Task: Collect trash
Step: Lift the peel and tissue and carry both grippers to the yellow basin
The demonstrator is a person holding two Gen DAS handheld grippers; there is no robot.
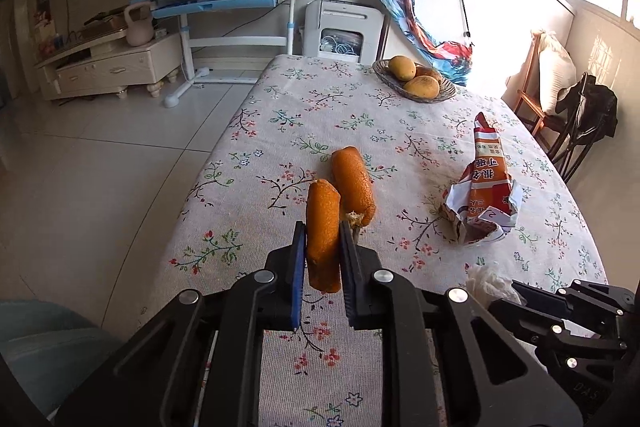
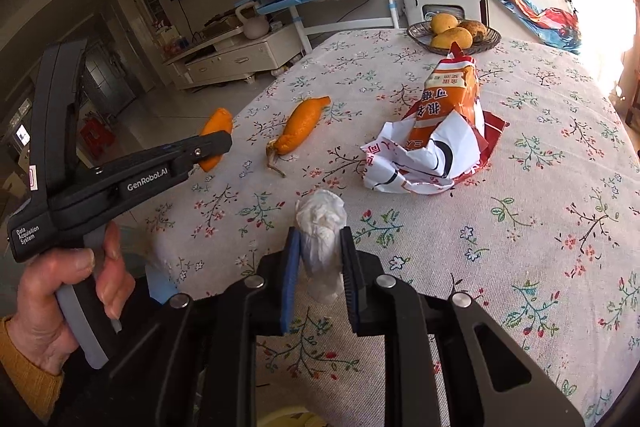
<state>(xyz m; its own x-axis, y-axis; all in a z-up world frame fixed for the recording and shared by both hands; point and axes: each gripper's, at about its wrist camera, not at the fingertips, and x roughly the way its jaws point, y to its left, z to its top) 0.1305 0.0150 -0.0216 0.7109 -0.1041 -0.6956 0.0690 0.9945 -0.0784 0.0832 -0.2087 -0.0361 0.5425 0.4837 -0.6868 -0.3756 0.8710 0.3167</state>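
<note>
The left gripper point(image 1: 322, 247) is clamped on an orange peel point(image 1: 322, 237), raised off the floral tablecloth point(image 1: 304, 99). The right gripper point(image 2: 320, 255) is clamped on a crumpled white tissue point(image 2: 322, 227). Beyond the tissue, a second peel point(image 2: 301, 126) and a crumpled snack wrapper point(image 2: 436, 135) lie on the tablecloth. Beyond the wrapper, a shallow basket point(image 2: 416, 37) holds what appear to be three mangoes point(image 2: 451, 37).

Bare tablecloth point(image 2: 520, 247) lies open right of the crumpled wrapper point(image 2: 432, 147); peel point(image 2: 300, 127) lies left.
</note>
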